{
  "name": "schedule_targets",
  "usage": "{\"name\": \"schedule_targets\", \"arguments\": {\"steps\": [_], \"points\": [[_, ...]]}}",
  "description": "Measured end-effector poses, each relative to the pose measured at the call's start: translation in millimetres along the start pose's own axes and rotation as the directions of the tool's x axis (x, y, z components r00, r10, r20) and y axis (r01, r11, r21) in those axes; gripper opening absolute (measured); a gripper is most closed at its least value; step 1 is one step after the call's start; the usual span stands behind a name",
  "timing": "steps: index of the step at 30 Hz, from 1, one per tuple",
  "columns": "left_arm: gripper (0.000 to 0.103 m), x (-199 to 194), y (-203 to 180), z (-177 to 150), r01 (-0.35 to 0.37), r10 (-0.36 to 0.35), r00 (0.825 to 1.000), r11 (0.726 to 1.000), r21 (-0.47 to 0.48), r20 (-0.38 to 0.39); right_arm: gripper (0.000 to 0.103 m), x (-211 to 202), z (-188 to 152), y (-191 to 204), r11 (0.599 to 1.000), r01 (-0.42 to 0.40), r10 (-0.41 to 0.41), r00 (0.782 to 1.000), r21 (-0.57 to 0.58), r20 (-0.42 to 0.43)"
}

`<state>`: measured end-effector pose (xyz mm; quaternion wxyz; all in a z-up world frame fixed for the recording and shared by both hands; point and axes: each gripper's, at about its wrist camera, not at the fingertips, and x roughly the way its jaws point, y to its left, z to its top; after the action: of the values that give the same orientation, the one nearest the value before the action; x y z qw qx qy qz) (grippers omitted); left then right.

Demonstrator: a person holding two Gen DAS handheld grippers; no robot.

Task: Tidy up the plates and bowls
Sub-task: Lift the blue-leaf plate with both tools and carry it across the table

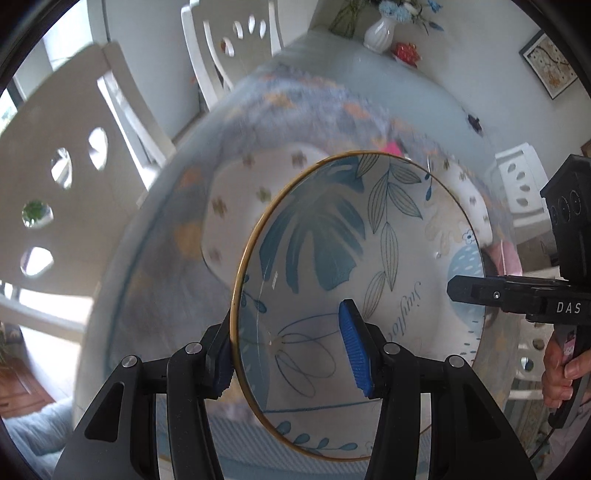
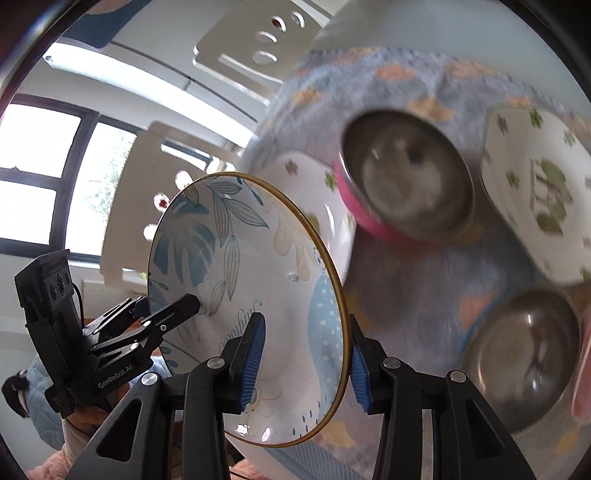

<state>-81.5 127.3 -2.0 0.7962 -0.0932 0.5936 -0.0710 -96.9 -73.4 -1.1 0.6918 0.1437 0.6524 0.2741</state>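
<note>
The left claw (image 1: 291,350) is closed on the rim of the leaf-patterned plate (image 1: 351,258): one blue ribbed pad (image 1: 354,349) lies against the painted inner face, and the other pad sits behind the gold edge, so the rim runs between the two. The plate is held up off the desk and tilted, its face turned toward the camera.

In the right wrist view, the right claw (image 2: 304,363) grips the same plate (image 2: 258,277) at another part of its rim. One blue pad (image 2: 254,360) presses the inner face near the pale blue dotted shape, and the other is on the outer side of the gold edge. Both claws hold the plate at once, each one showing in the other's view: the right claw's black finger (image 1: 480,290) reaches the plate's right side in the left view, and the left claw's fingers (image 2: 177,308) touch its left side in the right view.

Beyond the plate, on the blue flowered desk cloth (image 2: 406,266), lie a white clover-print dish (image 2: 306,184) just behind the plate, a pink-rimmed steel bowl (image 2: 406,177), a second steel bowl (image 2: 524,354) nearer the right edge, and a white square clover dish (image 2: 535,184). All are blurred.

Farther off stand white chairs (image 1: 74,166) with oval cut-outs, a white vase (image 1: 380,33) of flowers at the desk's far end, and a framed picture (image 1: 550,62) on the wall.
</note>
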Motion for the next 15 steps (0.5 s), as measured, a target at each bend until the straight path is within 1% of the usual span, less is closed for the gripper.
{"name": "schedule_targets", "arguments": {"steps": [5, 7, 15], "points": [[0.047, 8.1, -14.1, -26.6, 0.007, -0.006, 1.0, 1.0, 0.028, -0.026, 0.042, 3.3, -34.4, -19.0, 1.0, -0.001, 0.002, 1.0, 0.023, -0.025], [0.047, 14.1, -21.0, -36.9, 0.01, -0.009, 0.999, 0.999, 0.04, -0.04, 0.042, 4.6, -42.1, -27.2, 0.999, 0.0, 0.001, 1.0, 0.037, -0.027], [0.047, 38.3, -46.8, -74.6, 0.029, -0.021, 0.994, 0.996, 0.081, -0.105, 0.042, 13.6, -97.3, -67.3, 0.993, -0.002, 0.007, 0.999, 0.116, -0.042]]}}
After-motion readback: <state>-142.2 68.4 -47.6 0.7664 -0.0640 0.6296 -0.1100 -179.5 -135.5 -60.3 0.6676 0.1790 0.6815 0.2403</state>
